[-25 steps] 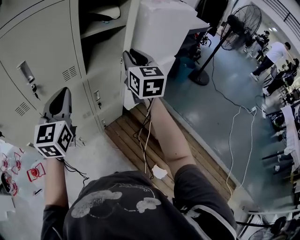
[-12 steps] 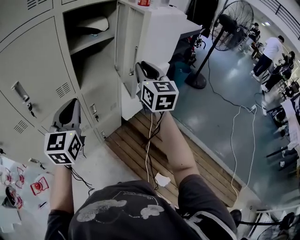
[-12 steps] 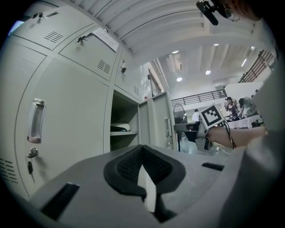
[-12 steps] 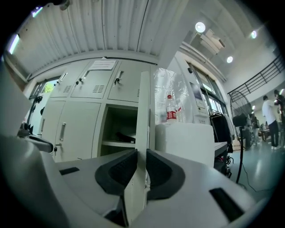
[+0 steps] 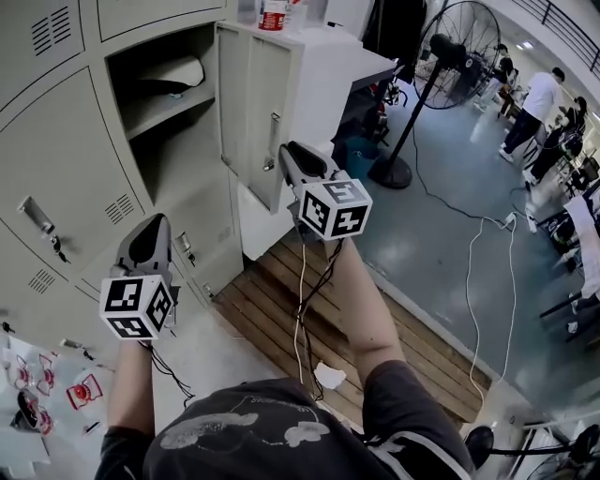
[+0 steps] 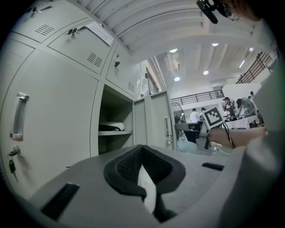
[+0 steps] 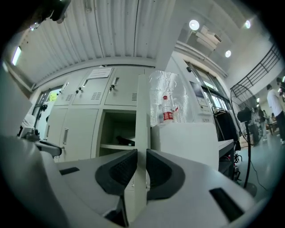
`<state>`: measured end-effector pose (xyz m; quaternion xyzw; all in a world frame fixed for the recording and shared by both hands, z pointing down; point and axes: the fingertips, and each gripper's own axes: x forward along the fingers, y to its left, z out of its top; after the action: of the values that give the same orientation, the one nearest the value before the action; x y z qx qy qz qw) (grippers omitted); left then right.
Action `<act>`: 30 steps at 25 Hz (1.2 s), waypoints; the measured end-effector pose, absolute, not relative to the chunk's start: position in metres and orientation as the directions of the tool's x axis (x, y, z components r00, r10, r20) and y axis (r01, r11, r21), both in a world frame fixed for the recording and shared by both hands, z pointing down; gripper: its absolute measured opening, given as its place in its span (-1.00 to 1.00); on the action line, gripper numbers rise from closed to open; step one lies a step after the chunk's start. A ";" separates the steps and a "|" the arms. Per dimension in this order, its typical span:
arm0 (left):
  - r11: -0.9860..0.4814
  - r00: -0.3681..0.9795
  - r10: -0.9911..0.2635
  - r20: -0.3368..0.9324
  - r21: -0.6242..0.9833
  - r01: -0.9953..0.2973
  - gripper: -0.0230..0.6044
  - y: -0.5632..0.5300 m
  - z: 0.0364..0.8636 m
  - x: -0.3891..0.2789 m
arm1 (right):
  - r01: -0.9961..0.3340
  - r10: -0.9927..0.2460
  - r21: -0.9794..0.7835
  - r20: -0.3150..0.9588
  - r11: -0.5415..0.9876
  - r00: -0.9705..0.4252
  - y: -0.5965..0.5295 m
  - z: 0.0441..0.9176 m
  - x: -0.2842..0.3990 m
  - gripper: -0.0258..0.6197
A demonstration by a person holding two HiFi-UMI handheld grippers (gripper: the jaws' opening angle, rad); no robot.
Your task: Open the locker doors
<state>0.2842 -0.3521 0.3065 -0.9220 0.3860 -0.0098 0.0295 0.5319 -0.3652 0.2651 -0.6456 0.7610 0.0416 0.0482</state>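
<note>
Grey lockers [image 5: 66, 141] run up the left of our head view, and beyond them we've got a glossy workshop floor [image 5: 422, 225], a tall standing fan [image 5: 469, 42] and a few people [image 5: 544, 94] at the far right. We're standing on a strip of wooden boards [image 5: 272, 291] at the lockers' foot. And there's the one that matters: the locker door [image 5: 251, 103] is swung well out from its compartment [image 5: 169, 150], hinged on the right side, its outer face and handle [image 5: 273, 141] turned our way. Inside, a shelf [image 5: 159, 105] carries a pale flat bundle [image 5: 176, 73]. Right beside the open door stands a white cabinet [image 5: 328, 66], with a red-labelled bottle [image 5: 273, 14] on top near its locker-side edge.

Our right gripper [image 7: 142, 164] points straight at the door's free edge, just beside the handle. In the right gripper view that edge fills the narrow slit between the jaws, pads flush on both faces, so we call it clamped on the door. Cables [image 5: 302, 281] trail from its marker cube down along our forearm. Our left gripper [image 6: 141, 156] is lower and to the left, in front of a closed door [image 5: 56, 187] with a pull handle [image 6: 18, 116] and a key [image 6: 11, 153] in the lock below it. Its jaws meet at the tips with nothing between them, apart from the lockers.
</note>
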 end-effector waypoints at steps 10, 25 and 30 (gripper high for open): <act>-0.687 0.688 -0.726 0.000 -0.054 -0.725 -0.90 -0.357 0.307 0.289 | -0.988 -0.975 -0.008 -0.166 0.152 -0.149 -0.370 0.267 0.567 -0.73; -0.635 0.635 -0.773 -0.008 -0.003 -0.773 -0.90 -0.353 0.311 0.248 | -0.990 -0.966 0.038 -0.219 0.132 -0.138 -0.358 0.249 0.550 -0.51; -0.604 0.604 -0.797 -0.025 0.011 -0.797 -0.90 -0.355 0.307 0.210 | -0.985 -0.955 0.054 -0.242 0.162 -0.171 -0.357 0.239 0.505 -0.19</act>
<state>0.2101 -0.3548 0.3072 -0.8955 0.4448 0.0136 0.0005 0.5054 -0.3567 0.2385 -0.6394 0.7586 0.0995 0.0756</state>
